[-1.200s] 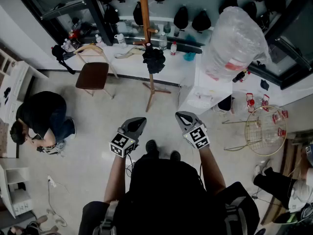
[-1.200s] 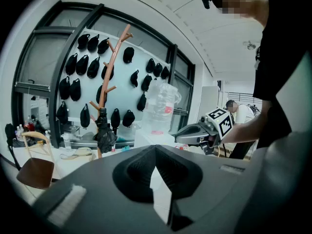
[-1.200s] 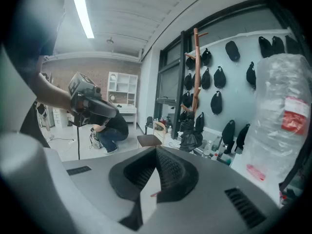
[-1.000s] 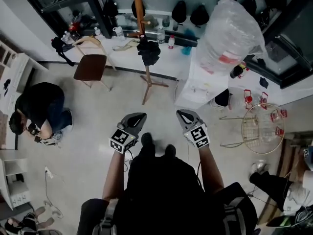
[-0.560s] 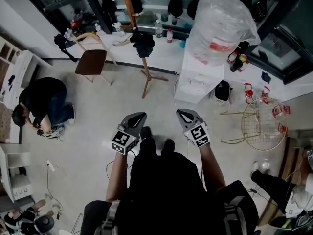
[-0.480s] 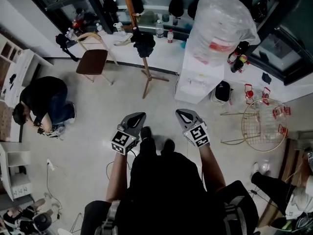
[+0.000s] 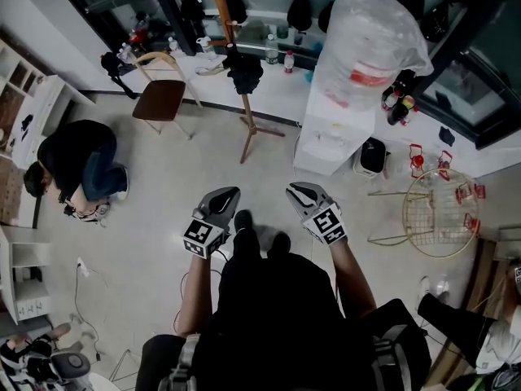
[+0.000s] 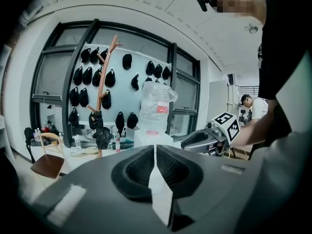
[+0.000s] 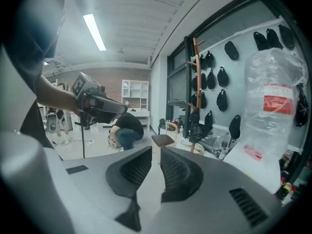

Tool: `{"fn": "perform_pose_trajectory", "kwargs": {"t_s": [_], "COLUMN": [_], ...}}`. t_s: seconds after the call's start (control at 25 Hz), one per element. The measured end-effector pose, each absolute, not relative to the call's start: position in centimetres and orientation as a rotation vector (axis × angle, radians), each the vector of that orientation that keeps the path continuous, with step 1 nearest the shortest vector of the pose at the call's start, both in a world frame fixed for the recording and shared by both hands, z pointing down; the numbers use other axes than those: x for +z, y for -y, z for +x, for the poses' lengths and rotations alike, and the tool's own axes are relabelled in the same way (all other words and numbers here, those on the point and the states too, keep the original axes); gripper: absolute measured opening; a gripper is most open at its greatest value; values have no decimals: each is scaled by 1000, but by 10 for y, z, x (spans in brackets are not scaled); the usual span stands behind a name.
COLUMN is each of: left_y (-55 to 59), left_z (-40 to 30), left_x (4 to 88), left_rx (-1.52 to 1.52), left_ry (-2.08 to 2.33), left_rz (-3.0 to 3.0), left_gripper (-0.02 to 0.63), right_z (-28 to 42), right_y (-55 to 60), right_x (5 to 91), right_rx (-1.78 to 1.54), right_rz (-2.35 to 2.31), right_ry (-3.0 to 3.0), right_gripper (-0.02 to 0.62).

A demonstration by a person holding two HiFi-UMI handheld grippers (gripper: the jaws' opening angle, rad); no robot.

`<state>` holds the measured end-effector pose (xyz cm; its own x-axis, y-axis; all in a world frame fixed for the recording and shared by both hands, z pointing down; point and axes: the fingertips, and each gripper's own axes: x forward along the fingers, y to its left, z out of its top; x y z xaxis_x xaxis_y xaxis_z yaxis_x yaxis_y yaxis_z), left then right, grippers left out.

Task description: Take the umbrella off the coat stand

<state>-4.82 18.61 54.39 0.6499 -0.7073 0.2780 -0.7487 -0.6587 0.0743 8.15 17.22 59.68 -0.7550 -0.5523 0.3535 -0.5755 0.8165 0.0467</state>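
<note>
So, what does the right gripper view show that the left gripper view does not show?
Only the right gripper view: the left gripper, a crouching person and white shelves. Only the left gripper view: the right gripper, whose fingers have just been opening with nothing between them, and a standing person. Both: the coat stand, the umbrella, the chair and the big clear plastic bottle.

Bright, even indoor light; fisheye curving and dark corners.
</note>
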Motion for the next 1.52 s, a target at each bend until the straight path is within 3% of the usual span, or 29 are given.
{"fn": "perform_pose_trajectory", "kwargs": {"t_s": [0.16, 0.56, 0.8, 1.52], "left_y": [-187, -185, -185, -142], "left_z": [-47, -41, -39, -88], "left_x": [545, 542, 543, 551], "left_rx": [333, 326, 317, 266], "left_ry": [1200, 1180, 1119, 1114], "left_rz": [2682, 2715, 2724, 2691], "left_gripper": [37, 181, 243, 285], "right_z": [83, 77, 73, 31], "right_y": [-173, -177, -172, -127], "right_x": [600, 606, 605, 604], "right_rx": [103, 141, 198, 235], "right_rz": [846, 787, 804, 803], "right_ry": [2647, 2667, 2692, 2646], "right_gripper": [96, 254, 308, 305]}}
